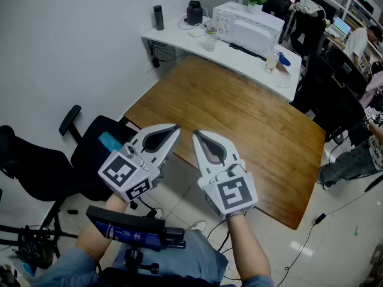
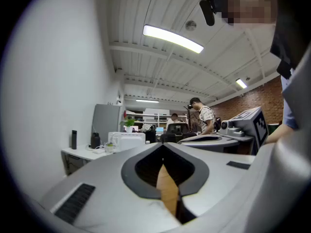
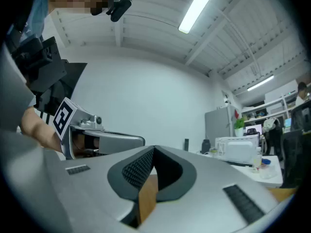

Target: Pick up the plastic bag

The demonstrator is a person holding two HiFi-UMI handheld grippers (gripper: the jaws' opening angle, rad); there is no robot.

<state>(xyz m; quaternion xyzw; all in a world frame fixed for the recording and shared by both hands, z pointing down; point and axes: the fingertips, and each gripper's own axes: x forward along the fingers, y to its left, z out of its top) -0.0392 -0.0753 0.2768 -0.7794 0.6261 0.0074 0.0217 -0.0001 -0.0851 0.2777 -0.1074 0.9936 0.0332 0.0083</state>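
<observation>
While fingers are clenched empty, left gripper (image 1: pixel 175 128) and right gripper (image 1: pixel 195 135) hover at the wooden table (image 1: pixel 239 112) edge.

Left hand-held gripper (image 1: pixel 176 128), right hand-held gripper (image 1: pixel 195 134) by wooden table (image 1: pixel 251 115)

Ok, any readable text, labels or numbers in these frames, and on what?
No readable words or numbers anywhere.
On the left marker cube and right marker cube: black-and-white square codes, no letters.
On the white microwave: any print too small to read.
</observation>
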